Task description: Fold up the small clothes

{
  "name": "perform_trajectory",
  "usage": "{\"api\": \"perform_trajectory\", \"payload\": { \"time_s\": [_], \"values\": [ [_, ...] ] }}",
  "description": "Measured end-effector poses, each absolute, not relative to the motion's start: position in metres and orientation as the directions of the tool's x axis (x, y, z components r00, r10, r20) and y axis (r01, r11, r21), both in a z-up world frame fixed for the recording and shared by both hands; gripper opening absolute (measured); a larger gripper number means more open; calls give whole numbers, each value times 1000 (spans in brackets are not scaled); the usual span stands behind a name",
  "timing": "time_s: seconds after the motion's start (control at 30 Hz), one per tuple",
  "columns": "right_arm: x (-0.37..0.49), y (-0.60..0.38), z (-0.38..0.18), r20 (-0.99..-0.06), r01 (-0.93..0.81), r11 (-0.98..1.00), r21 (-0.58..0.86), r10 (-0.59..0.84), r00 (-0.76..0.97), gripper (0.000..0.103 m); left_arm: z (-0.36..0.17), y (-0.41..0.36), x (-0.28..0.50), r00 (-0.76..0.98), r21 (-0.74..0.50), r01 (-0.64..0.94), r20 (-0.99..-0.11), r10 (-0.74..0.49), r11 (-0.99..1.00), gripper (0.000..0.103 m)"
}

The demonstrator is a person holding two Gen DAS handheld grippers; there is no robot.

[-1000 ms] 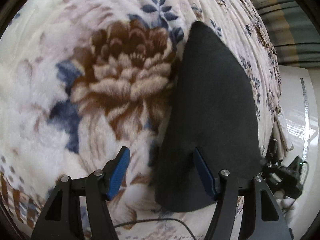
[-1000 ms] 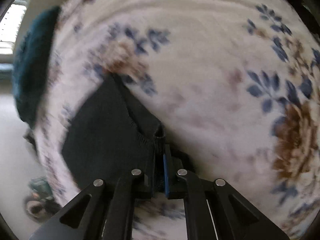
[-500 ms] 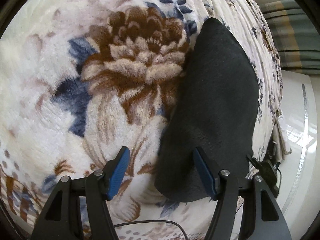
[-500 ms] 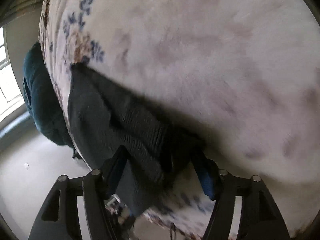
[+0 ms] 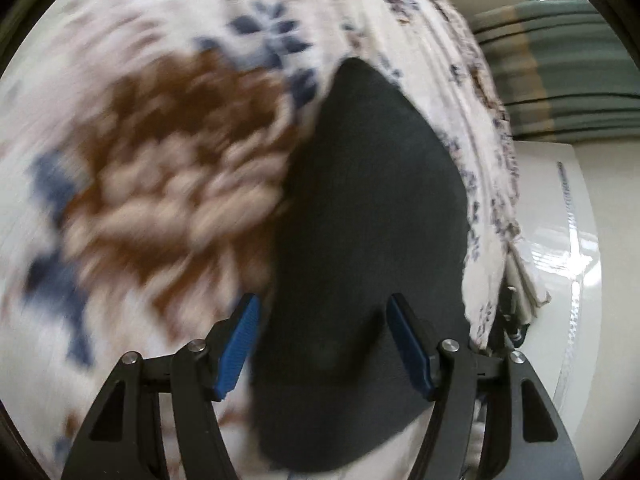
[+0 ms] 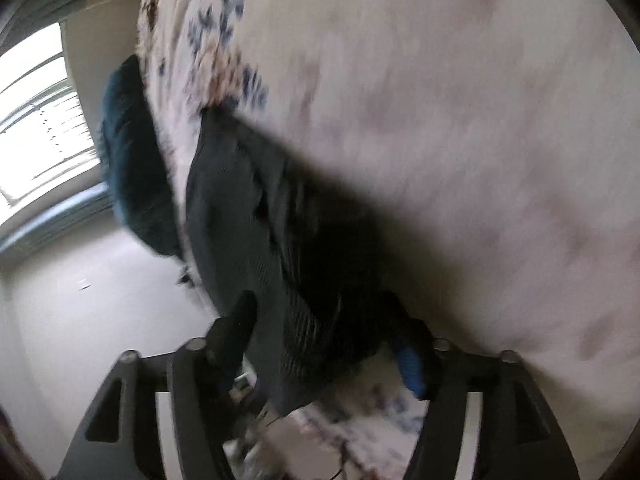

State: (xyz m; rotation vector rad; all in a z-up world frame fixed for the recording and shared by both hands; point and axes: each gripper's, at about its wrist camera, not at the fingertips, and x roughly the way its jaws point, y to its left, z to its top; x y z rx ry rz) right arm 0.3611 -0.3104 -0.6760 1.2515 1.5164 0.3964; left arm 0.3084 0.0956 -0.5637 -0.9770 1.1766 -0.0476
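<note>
Left wrist view first: the left gripper (image 5: 322, 344) has drifted in over the near end of the dark garment (image 5: 372, 216), which lies flat on the floral blanket (image 5: 168, 184) close to the bed's edge. A second ago only its right finger overlapped the cloth; now both blue pads (image 5: 236, 350) straddle it, jaws apart, nothing pinched.

Right wrist view: big change here. The right gripper (image 6: 326, 340) was pinching the ribbed edge of the dark garment (image 6: 280, 232) a second ago, and now its jaws are opening, the cloth lying loose between them on the blanket (image 6: 460, 120). So I'd guess one fold just got laid down and released.

Containers: none anywhere. A teal bundle (image 6: 132, 168) hangs off the bed's far edge.
</note>
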Motion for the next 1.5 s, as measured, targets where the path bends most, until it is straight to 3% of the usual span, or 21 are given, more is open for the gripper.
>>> {"api": "perform_trajectory", "payload": {
  "time_s": [0.23, 0.37, 0.4, 0.43, 0.47, 0.5, 0.53, 0.57, 0.7, 0.93, 1.2, 1.37, 1.5],
  "values": [
    [382, -250, -701, -406, 415, 323, 850, 905, 126, 72, -594, 90, 362, 427, -738, -378, -674, -602, 558, 84],
    [401, -221, -700, -388, 396, 307, 865, 911, 141, 73, -590, 91, 377, 463, -755, -369, -655, -597, 542, 84],
    [406, -215, -700, -395, 393, 315, 864, 907, 143, 73, -588, 92, 378, 476, -756, -369, -653, -589, 540, 84],
    [410, -210, -699, -418, 394, 337, 855, 898, 138, 73, -587, 93, 378, 489, -758, -371, -650, -581, 536, 73],
    [413, -202, -694, -447, 385, 367, 847, 883, 142, 63, -584, 94, 379, 499, -757, -374, -651, -572, 536, 54],
    [415, -212, -688, -475, 369, 399, 840, 868, 143, 50, -581, 95, 381, 501, -753, -374, -655, -565, 541, 46],
    [415, -215, -683, -487, 349, 416, 839, 862, 142, 31, -576, 97, 382, 507, -762, -365, -645, -572, 535, 37],
    [417, -214, -679, -490, 336, 423, 842, 860, 145, 31, -570, 98, 385, 507, -760, -362, -646, -570, 540, 35],
    [419, -207, -645, -520, 287, 458, 841, 830, 200, 28, -544, 98, 407, 513, -761, -317, -640, -572, 567, 33],
    [474, -196, -577, -445, 231, 385, 894, 828, 341, 27, -499, 116, 496, 499, -782, -199, -600, -626, 591, 32],
    [607, -178, -551, -404, 174, 366, 914, 778, 482, 27, -475, 131, 653, 472, -756, -77, -601, -644, 650, 33],
    [687, -170, -571, -429, 177, 399, 900, 735, 525, 27, -509, 133, 744, 407, -719, -67, -652, -639, 691, 35],
    [704, -176, -603, -540, 230, 494, 838, 695, 475, 28, -566, 133, 764, 302, -666, -150, -734, -608, 730, 41]
  ]
}}
